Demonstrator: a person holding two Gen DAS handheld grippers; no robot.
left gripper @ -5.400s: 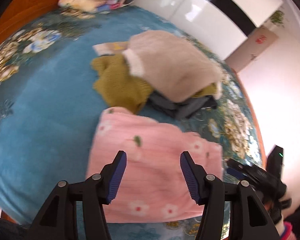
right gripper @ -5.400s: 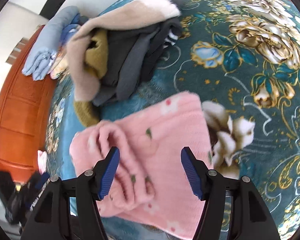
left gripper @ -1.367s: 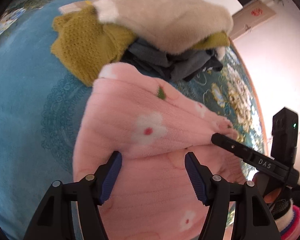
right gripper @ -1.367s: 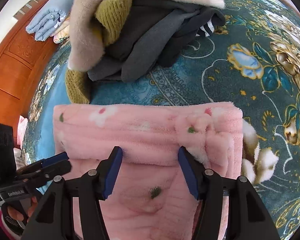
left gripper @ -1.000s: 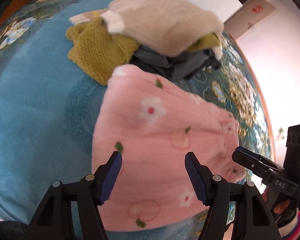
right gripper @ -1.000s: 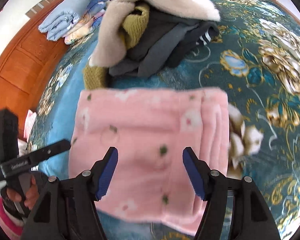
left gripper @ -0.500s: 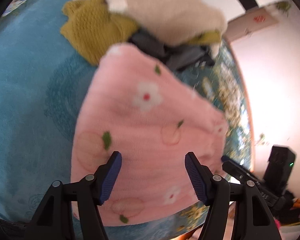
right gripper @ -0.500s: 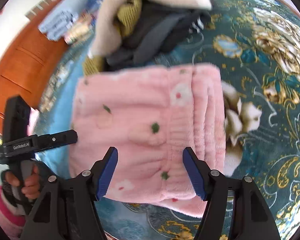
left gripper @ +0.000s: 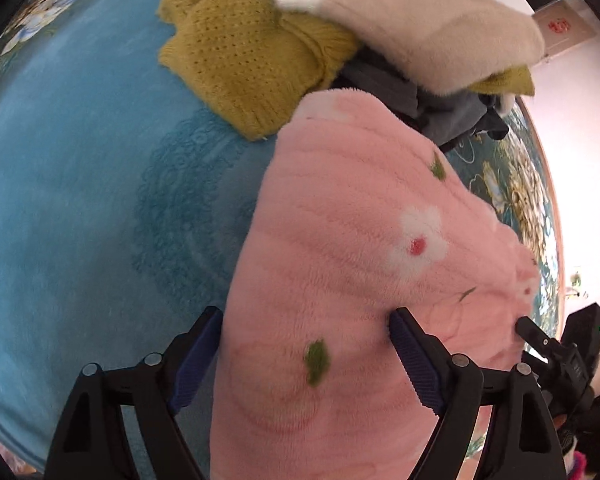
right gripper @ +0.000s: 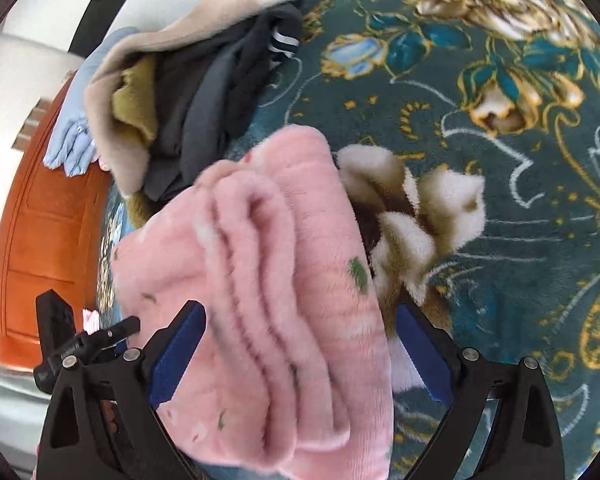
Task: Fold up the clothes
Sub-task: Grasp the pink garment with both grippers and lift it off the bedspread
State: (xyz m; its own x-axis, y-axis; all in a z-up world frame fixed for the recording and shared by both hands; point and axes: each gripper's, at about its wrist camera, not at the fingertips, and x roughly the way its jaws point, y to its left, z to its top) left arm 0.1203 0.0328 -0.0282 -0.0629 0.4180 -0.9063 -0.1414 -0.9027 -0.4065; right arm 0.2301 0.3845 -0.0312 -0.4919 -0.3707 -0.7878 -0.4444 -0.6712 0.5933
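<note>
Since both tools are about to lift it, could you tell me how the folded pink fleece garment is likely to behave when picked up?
The pink garment will probably be floppy: its thick plush folds already bulge and sag between the right tool fingers. Lifted, the stacked layers may slip apart, since nothing visible pins them. It looks bulky yet likely light, and the fuzzy pile should grip the left tool pads.

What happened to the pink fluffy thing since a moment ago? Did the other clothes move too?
Both grippers, the left gripper and the right gripper, came in with open jaws around the folded pink garment, which now bulges up between them instead of lying flat. The pile of clothes behind it stayed put.
</note>
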